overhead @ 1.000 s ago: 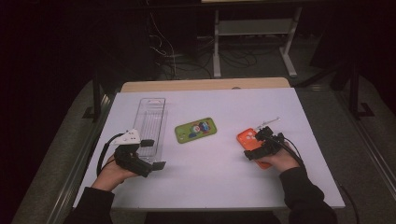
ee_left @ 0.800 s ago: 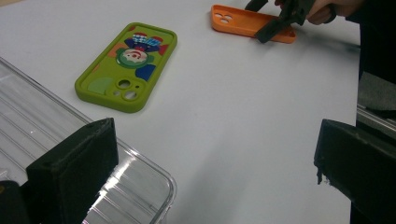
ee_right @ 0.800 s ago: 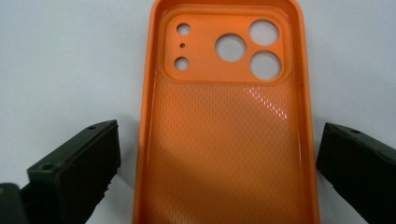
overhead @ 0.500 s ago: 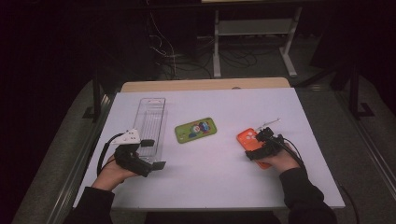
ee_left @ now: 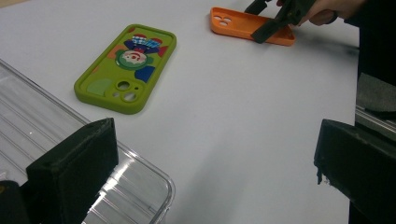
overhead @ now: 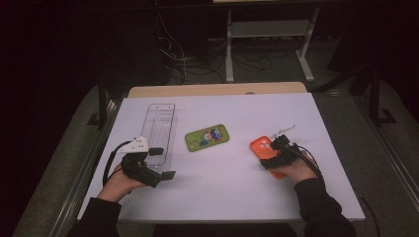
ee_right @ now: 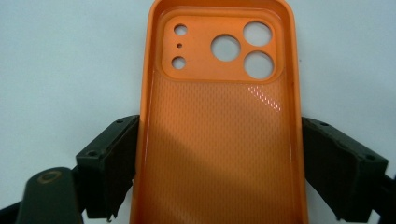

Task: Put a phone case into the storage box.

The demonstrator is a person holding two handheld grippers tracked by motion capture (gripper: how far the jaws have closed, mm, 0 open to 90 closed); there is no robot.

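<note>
An orange phone case [ee_right: 219, 116] lies inside-up on the white table, at the right [overhead: 260, 146]. My right gripper [ee_right: 219, 158] straddles its near half; the jaws have just been closing and both pads now touch the case's long sides. In the left gripper view the same gripper [ee_left: 273, 21] stands over the case [ee_left: 243, 23]. A green phone case [overhead: 207, 138] with a cartoon print lies at the table's middle [ee_left: 126, 67]. My left gripper [overhead: 163, 163] is open and holds nothing, its jaws [ee_left: 215, 163] wide apart at the near end of a clear plastic tray [overhead: 160, 126].
The clear tray [ee_left: 28, 126] runs lengthwise toward the far edge on the left. A thin pale stick [overhead: 288, 129] lies just beyond the right gripper. The white tabletop [overhead: 237, 187] ends close in front of both forearms. Dark floor, cables and a stand lie beyond.
</note>
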